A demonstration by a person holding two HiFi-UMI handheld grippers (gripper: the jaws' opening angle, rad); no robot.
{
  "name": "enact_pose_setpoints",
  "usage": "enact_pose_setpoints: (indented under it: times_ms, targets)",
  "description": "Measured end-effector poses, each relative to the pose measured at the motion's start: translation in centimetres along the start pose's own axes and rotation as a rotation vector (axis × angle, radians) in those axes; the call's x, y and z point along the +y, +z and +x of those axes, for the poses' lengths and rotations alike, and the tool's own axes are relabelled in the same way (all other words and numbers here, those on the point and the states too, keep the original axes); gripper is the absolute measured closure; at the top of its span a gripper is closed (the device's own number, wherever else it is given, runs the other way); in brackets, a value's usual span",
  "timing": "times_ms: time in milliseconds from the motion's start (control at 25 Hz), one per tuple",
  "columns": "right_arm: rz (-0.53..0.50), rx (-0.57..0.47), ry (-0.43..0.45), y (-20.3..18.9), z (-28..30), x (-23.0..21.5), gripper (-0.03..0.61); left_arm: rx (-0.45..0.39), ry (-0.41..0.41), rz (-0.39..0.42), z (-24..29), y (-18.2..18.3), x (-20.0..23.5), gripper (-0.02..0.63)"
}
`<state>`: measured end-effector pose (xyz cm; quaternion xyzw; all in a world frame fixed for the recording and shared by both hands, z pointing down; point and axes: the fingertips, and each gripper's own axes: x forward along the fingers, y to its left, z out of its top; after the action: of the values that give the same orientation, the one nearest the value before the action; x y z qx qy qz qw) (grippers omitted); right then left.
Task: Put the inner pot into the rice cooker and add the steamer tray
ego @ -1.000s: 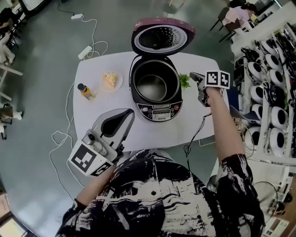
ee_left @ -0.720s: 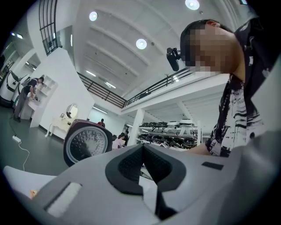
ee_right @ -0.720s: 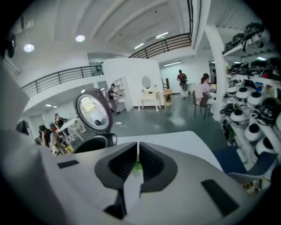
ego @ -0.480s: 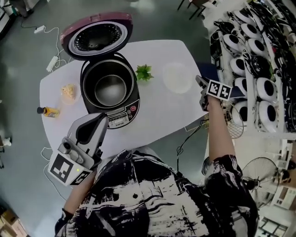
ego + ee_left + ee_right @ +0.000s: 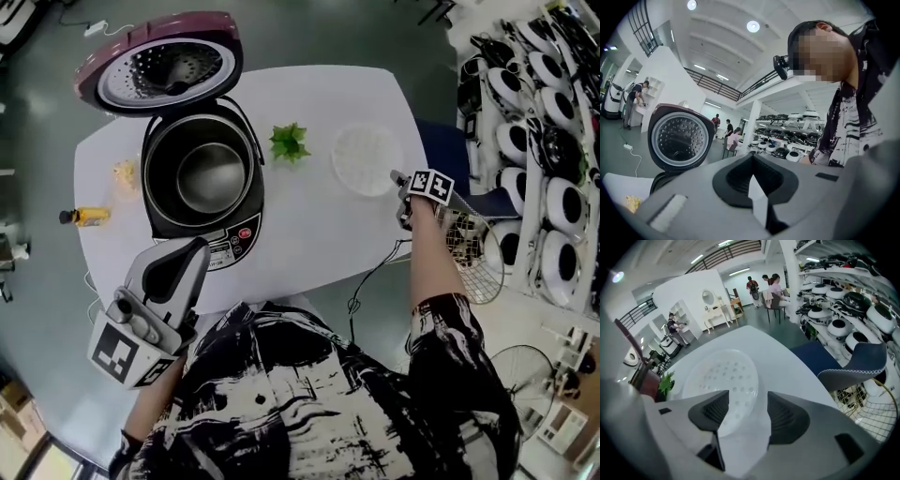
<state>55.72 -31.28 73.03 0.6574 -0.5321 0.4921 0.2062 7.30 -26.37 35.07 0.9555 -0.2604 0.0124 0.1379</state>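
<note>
The dark red rice cooker point(image 5: 202, 178) stands on the white table point(image 5: 309, 234) with its lid point(image 5: 159, 61) swung up; the metal inner pot point(image 5: 211, 173) sits inside it. A white perforated steamer tray point(image 5: 367, 159) lies on the table to the cooker's right. My right gripper point(image 5: 405, 192) hovers at the tray's near right edge, pointing steeply down. Its jaws are opening, nothing between them, and the steamer tray point(image 5: 722, 376) shows just beyond the right gripper point(image 5: 747, 397). My left gripper point(image 5: 187, 262) is shut and empty, level, in front of the cooker; past the left gripper point(image 5: 752, 161) the lid point(image 5: 679, 138) is seen.
A green leafy sprig point(image 5: 289, 142) lies between cooker and tray. A yellow bottle point(image 5: 82, 216) and a plate of food point(image 5: 124, 175) sit at the table's left. Shelves of rice cookers point(image 5: 534, 141), a wire basket point(image 5: 469, 253) and a blue chair point(image 5: 853, 366) stand to the right.
My right gripper moved from beside the cooker rightward and down to the steamer tray's edge. The left gripper drew back toward my body. My head turned right.
</note>
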Motion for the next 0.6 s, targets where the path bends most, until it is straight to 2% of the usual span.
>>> enact_pose_setpoints:
  times_ms: [200,320,400,480,600]
  targets:
    - [0.001,0.097,-0.043,-1.3,3.6,-0.8,0.364,0.029,0.056,-0.014,0.6,-0.9,0.6,0.609]
    - [0.010,0.135,-0.058,-2.1,4.8,-0.7,0.418,0.035,0.076,-0.018,0.6,-1.1,0.9,0.609]
    - [-0.007,0.155,-0.076,-2.4,5.0,-0.6,0.492,0.037,0.082,-0.020,0.5,-1.1,1.0,0.609]
    - [-0.011,0.174,-0.105,-2.5,4.9,-0.8,0.521,0.037,0.090,-0.021,0.3,-1.0,1.1,0.609]
    - [0.082,0.175,-0.122,-2.6,4.2,-1.2,0.562,0.031,0.094,-0.016,-0.2,-0.7,1.0,0.609]
